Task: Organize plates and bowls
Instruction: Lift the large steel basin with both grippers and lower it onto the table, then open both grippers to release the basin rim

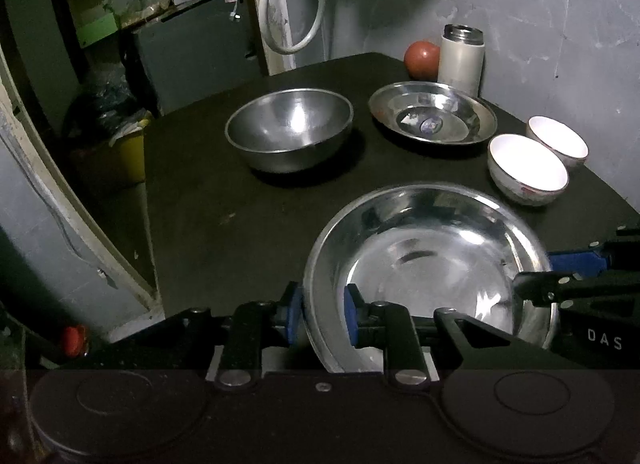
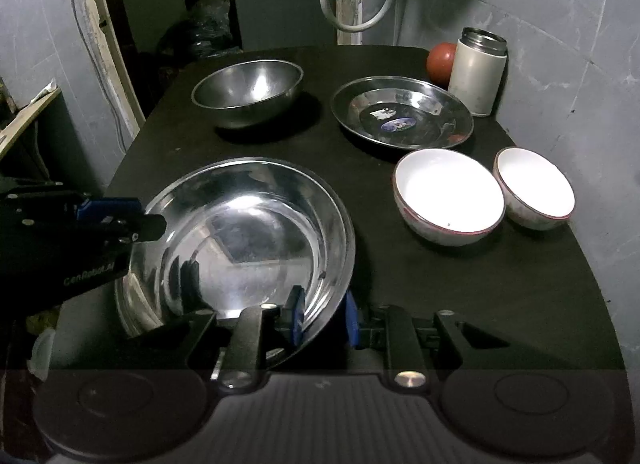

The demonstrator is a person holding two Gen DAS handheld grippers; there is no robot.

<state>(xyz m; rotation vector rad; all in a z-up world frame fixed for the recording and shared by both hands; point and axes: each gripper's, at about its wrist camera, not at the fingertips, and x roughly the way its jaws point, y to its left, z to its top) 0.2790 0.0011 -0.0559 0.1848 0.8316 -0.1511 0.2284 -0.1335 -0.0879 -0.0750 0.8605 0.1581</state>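
A large shiny steel plate (image 1: 424,264) (image 2: 248,232) is at the near edge of the black table (image 1: 220,215), held by both grippers. My left gripper (image 1: 323,316) (image 2: 132,219) is shut on its left rim, blue pads on either side of the flange. My right gripper (image 2: 325,316) (image 1: 560,272) is shut on the rim's near right side. Farther back stand a deep steel bowl (image 1: 288,127) (image 2: 248,91) and a smaller steel plate (image 1: 432,111) (image 2: 402,111) with a sticker inside. Two white bowls (image 1: 528,167) (image 2: 448,195) sit side by side at the right.
A white thermos (image 1: 460,59) (image 2: 478,71) and a red round fruit (image 1: 420,59) (image 2: 440,57) stand in the far right corner against the grey wall. Left of the table are a doorway, a yellow bin (image 1: 132,151) and dark bags. A white hose (image 1: 276,3) hangs behind.
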